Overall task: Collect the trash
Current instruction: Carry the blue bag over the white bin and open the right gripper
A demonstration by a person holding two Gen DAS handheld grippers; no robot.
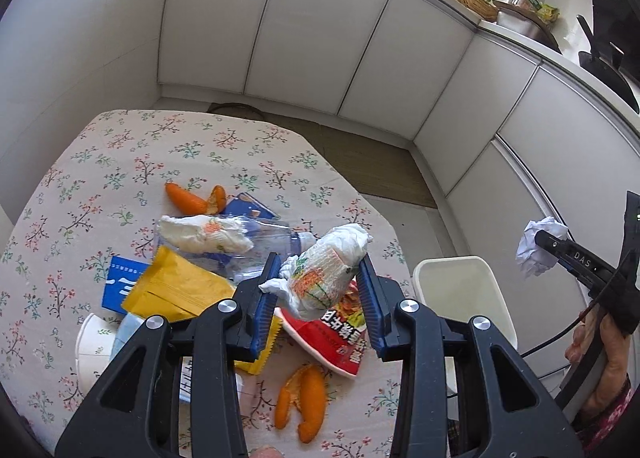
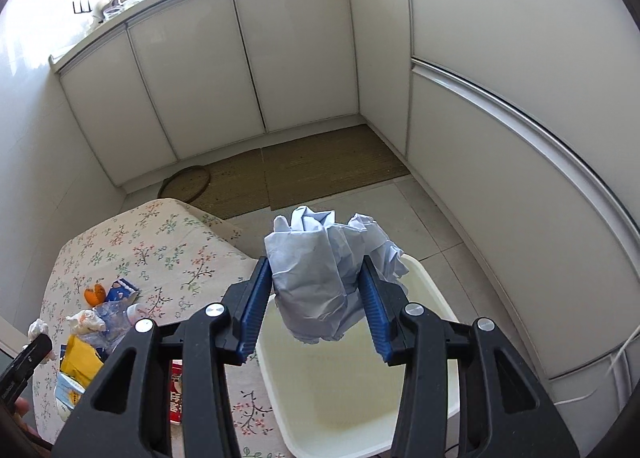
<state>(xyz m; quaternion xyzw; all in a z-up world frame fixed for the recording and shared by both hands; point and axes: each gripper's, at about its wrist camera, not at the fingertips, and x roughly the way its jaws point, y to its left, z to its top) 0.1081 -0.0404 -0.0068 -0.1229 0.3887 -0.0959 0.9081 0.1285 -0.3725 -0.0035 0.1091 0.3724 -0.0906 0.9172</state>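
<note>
My left gripper (image 1: 318,278) is shut on a crumpled white tissue with orange and green print (image 1: 328,270), held above the floral table (image 1: 120,162). My right gripper (image 2: 316,290) is shut on a crumpled pale blue paper wad (image 2: 320,270), hanging over the open white bin (image 2: 344,390). The left wrist view shows that same wad (image 1: 538,244) and right gripper at the far right, beyond the bin (image 1: 464,290). On the table lie orange peels (image 1: 192,200), another tissue (image 1: 204,234), a clear plastic bottle (image 1: 264,246), a yellow packet (image 1: 176,290) and a red wrapper (image 1: 336,334).
A blue card (image 1: 120,286), a white paper cup (image 1: 94,346) and more orange peel (image 1: 304,398) lie near the table's front. White cabinets (image 2: 248,58) ring the room, with a woven floor mat (image 2: 304,170) beyond the table. A person's hand (image 1: 600,350) holds the right gripper.
</note>
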